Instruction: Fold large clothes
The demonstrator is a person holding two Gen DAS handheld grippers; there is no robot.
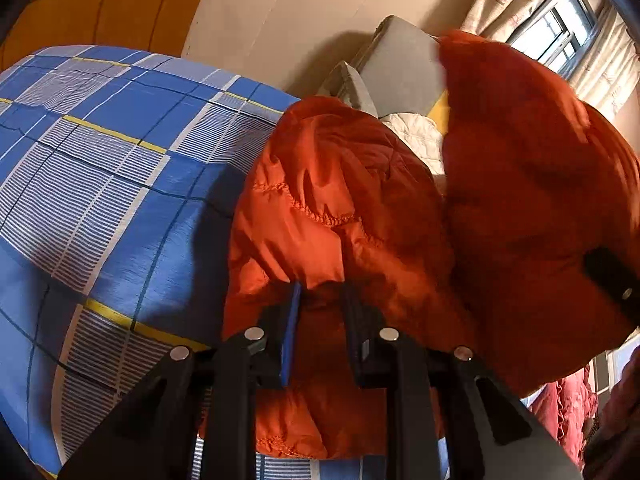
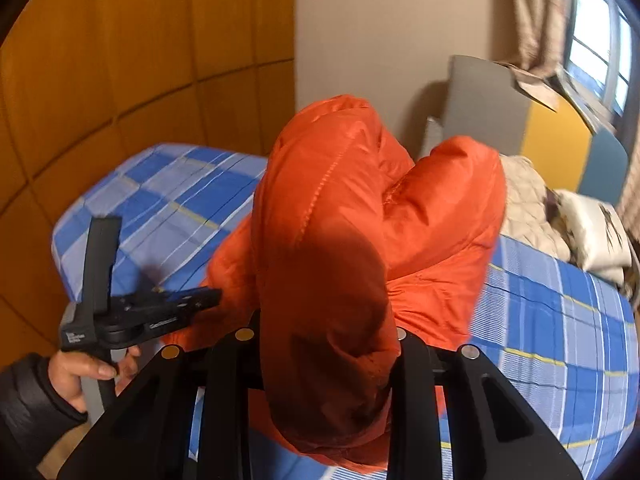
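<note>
Both grippers, left gripper (image 1: 320, 304) and right gripper (image 2: 328, 344), are pinching the orange jacket (image 1: 340, 208) above the bed (image 1: 100, 160); keeping the fingers clamped is advisable while lowering evenly.

Blue checked bed (image 1: 100, 168) — orange padded jacket (image 1: 320, 200) bunched on it, cream quilted bedding (image 2: 528, 208) beyond.

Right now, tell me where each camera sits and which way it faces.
Left wrist: rides on the left tongs, angled down at the orange jacket pinched between them, on the blue checked bed.
Right wrist: rides on the right tongs, whose fingers the draped jacket hides; the left tongs and a hand show.
Shared: jacket, bed, window.
</note>
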